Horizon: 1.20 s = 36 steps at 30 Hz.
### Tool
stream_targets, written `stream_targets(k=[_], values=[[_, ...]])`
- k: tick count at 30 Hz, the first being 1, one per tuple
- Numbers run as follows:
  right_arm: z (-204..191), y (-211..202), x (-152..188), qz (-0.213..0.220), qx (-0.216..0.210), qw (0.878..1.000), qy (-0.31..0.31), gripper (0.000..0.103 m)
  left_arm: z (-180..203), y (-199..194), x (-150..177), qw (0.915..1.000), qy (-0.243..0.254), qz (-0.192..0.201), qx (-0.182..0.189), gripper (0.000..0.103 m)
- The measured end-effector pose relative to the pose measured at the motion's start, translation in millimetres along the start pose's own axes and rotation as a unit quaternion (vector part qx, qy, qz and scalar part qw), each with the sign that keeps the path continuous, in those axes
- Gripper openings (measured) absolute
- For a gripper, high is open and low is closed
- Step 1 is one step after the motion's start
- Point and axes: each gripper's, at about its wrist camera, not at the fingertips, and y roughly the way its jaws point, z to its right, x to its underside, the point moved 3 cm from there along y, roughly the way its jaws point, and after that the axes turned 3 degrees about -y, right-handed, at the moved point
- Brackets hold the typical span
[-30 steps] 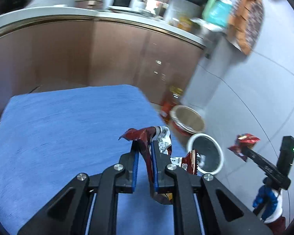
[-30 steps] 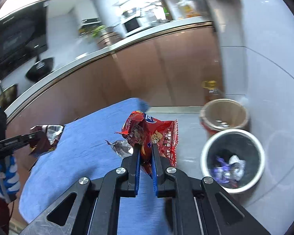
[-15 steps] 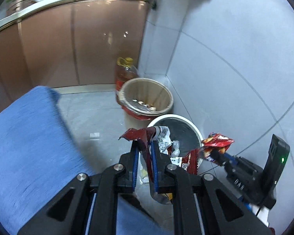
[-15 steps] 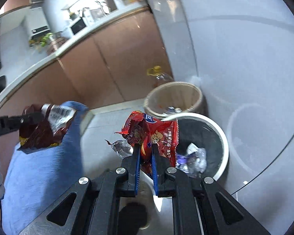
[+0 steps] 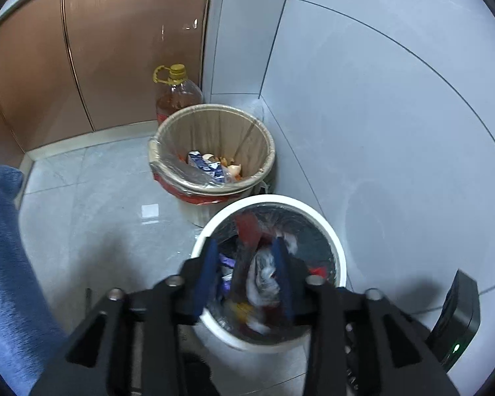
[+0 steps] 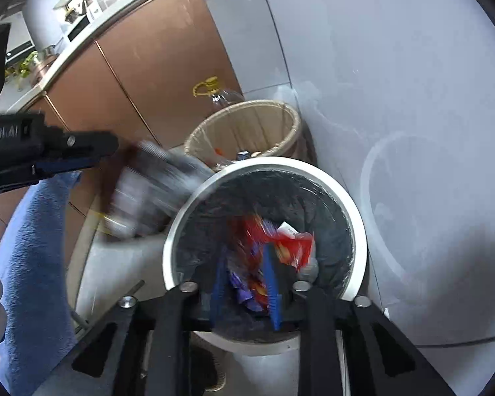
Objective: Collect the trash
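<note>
Left claw: my left claw (image 5: 244,265) hangs over the white bin (image 5: 316,213), pointing steeply down; its jaws have just been opening and now stand apart, released.
Left wrapper: the dark red and silver wrapper (image 5: 259,272) shows blurred between my blue pads (image 5: 205,272), no longer pinched. In the right wrist view the same wrapper (image 6: 148,188) is a grey and brown smear just off the left claw (image 6: 99,155), beside the bin's left rim.
Right claw: my right claw (image 6: 244,279) points down into the same bin; its jaws have just been opening and stand a little apart, released.
Red snack bag: the red snack bag (image 6: 288,244) lies blurred just past my right pads (image 6: 272,292), inside the white bin (image 6: 353,204), above purple and silver scraps (image 6: 244,292). Whether a pad touches it, I cannot tell.
Second bin: a lined tan bin (image 5: 267,138) stands just behind the white one, holding scraps.
Oil bottle: a yellow-capped bottle (image 5: 176,94) stands behind the tan bin, against the brown cabinet (image 5: 115,52).
Blue cloth: a blue cloth (image 5: 6,264) fills the left edge.
</note>
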Motion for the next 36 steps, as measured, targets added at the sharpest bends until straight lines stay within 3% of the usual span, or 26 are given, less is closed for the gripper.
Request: stream_targets(k=[4, 8, 16, 18, 27, 30, 36], values=[[3, 0, 5, -0.002, 0.007, 1.000, 0.003, 0.033, 1, 0, -1, 0.9999, -0.008, 0.007, 0.010, 0.044], [-5, -10, 5, 0.004, 0.014, 1.000, -0.001, 0.045, -1, -22, 2, 0.9996, -0.010, 0.026, 0.008, 0.044], [-51, -62, -3, 0.046, 0.009, 0.998, -0.036, 0.068, -26, -109, 24, 0.9956, -0.036, 0.087, -0.004, 0.052], [-67, -81, -3, 0.058, 0.009, 0.997, -0.052, 0.079, -38, -139, 36, 0.9929, -0.040, 0.110, -0.022, 0.055], [-158, -164, 17, 0.111, -0.024, 0.983, -0.142, 0.103, -101, -262, 121, 0.9730, -0.057, 0.186, -0.124, 0.057], [-181, -182, 28, 0.121, -0.036, 0.978, -0.168, 0.103, -118, -295, 151, 0.9629, -0.073, 0.208, -0.156, 0.065], [-215, -213, 47, 0.139, -0.057, 0.967, -0.206, 0.103, -138, -347, 200, 0.9449, -0.100, 0.240, -0.198, 0.068]])
